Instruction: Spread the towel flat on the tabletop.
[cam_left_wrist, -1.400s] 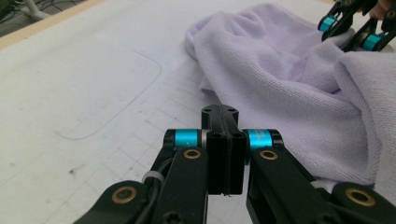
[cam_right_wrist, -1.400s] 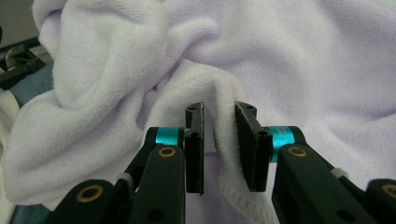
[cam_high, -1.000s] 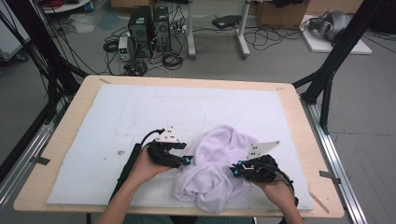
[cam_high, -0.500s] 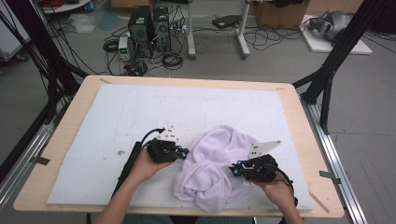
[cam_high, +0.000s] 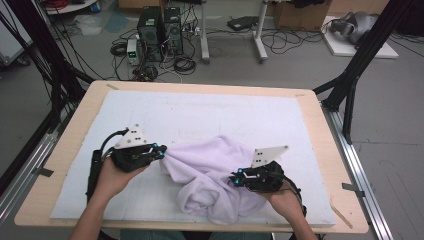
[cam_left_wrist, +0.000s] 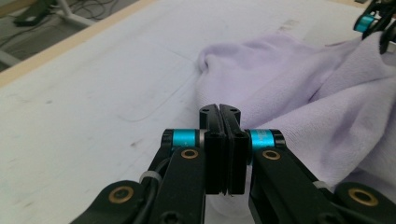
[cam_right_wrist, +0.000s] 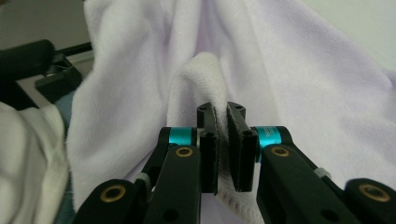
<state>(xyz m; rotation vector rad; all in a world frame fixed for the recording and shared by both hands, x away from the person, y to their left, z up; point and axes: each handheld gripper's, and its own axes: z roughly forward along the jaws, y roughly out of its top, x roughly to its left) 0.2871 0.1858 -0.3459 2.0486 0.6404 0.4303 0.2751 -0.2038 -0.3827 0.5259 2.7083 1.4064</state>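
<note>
Soft lilac fleece cloth (cam_high: 212, 180) lies bunched near the front of the white foam mat (cam_high: 210, 115), stretched betw. both claws. Left gripper (cam_high: 159, 150) pinches its left corner; right gripper (cam_right_wrist: 223, 116) is clamped on a hem fold, equally close.

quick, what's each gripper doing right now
Left gripper: shut on the edge of the towel.
Right gripper: shut on a fold of the towel.
</note>
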